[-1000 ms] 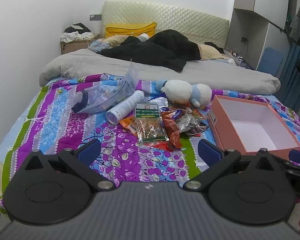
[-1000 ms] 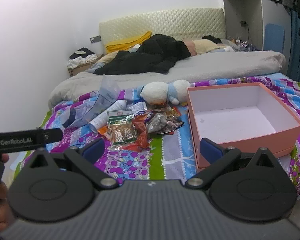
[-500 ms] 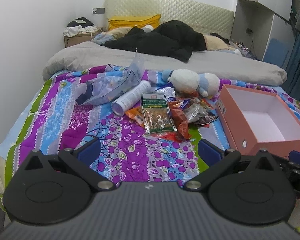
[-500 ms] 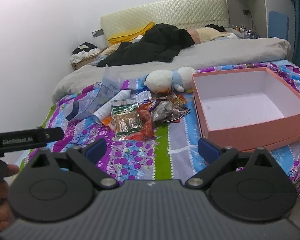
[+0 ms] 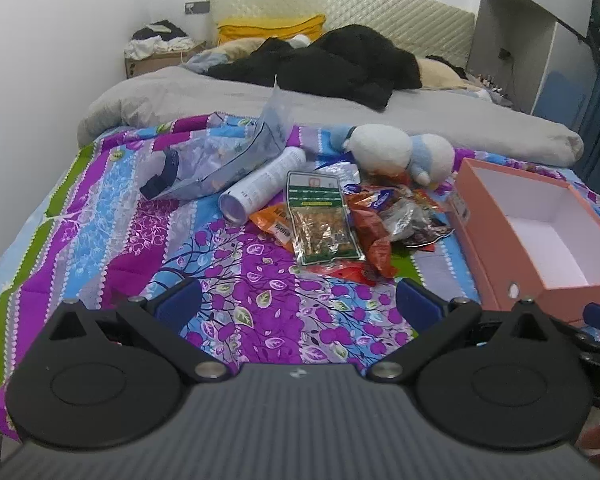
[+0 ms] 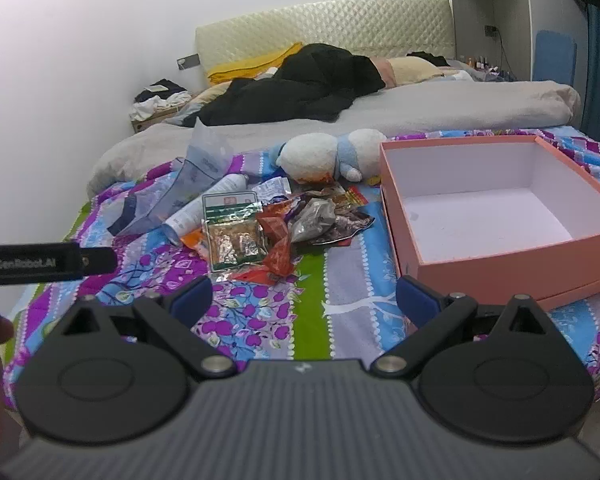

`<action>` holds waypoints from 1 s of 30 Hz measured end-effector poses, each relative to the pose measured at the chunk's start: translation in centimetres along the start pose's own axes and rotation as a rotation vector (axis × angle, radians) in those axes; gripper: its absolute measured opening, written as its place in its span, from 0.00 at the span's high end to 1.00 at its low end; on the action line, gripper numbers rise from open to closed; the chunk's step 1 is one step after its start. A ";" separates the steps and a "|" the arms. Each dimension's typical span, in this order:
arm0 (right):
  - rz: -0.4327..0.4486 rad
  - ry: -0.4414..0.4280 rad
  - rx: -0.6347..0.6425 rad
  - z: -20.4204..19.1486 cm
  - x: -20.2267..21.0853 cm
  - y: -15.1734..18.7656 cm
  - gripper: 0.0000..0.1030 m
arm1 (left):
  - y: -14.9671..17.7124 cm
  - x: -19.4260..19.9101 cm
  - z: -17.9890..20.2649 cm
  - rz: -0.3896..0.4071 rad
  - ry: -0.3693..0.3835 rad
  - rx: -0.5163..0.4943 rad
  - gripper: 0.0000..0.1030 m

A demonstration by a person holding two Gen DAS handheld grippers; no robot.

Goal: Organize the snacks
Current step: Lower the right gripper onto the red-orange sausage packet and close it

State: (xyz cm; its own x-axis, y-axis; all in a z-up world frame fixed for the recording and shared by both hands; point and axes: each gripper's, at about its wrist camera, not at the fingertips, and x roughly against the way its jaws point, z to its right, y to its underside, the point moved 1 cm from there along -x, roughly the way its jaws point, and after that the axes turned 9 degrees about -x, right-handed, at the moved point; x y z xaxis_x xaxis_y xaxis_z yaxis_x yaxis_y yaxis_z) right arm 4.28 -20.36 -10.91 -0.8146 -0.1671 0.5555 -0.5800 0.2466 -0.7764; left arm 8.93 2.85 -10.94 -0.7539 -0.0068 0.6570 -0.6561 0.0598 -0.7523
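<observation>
A: Bedroom, a bed with a floral purple quilt [image 5: 100,240]. Where are the snacks?

B: Heaped just left of the pink box [image 6: 496,216], which sits open. A green-topped packet [image 5: 322,220] lies on top, an orange wrapper [image 6: 278,246] beside it, and a white tube [image 5: 260,186] further left of the box.

A: And behind the heap?

B: A plush toy [image 6: 324,158], near the box's far-left corner.

A: Grippers?

B: Left gripper [image 5: 298,306] and right gripper [image 6: 304,298] both spread wide, holding nothing, above the quilt.

Wall: plain white wall [image 5: 80,40]
Headboard: cream quilted padded headboard [image 5: 380,20] against that wall
Nightstand: brown nightstand [image 5: 148,65] left of headboard
</observation>
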 end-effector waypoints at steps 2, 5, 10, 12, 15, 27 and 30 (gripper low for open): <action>0.002 -0.003 0.013 -0.1 -0.8 0.0 0.03 | -0.2 -1.4 -0.1 -0.010 0.002 -0.003 0.00; 0.011 -0.013 0.036 -0.5 -2.0 -0.1 0.03 | -0.6 -3.5 -0.4 -0.018 0.005 -0.007 0.00; -0.004 -0.024 0.086 -1.1 -4.9 -0.3 0.04 | -1.1 -7.7 -1.6 -0.049 0.026 0.011 0.00; -0.008 -0.036 0.090 -1.4 -6.1 -0.5 0.04 | -1.4 -9.6 -2.0 -0.064 0.033 0.014 0.00; -0.019 -0.079 0.091 -1.9 -7.9 -0.8 0.06 | -1.8 -12.7 -2.7 -0.087 0.052 0.017 0.00; -0.130 -0.042 0.102 -2.4 -19.3 -0.3 0.36 | -3.8 -25.7 -3.2 -0.136 0.153 0.011 0.03; -0.161 -0.053 0.085 -2.1 -21.8 -0.1 0.37 | -4.2 -28.0 -3.0 -0.144 0.178 0.011 0.07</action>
State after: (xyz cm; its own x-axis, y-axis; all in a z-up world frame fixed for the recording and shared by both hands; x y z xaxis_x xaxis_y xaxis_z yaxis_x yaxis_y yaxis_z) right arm 22.17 -14.77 -22.31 -0.7089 -0.2482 0.6602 -0.6998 0.1309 -0.7022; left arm 32.90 5.82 -26.09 -0.6353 0.1619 0.7551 -0.7575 0.0597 -0.6501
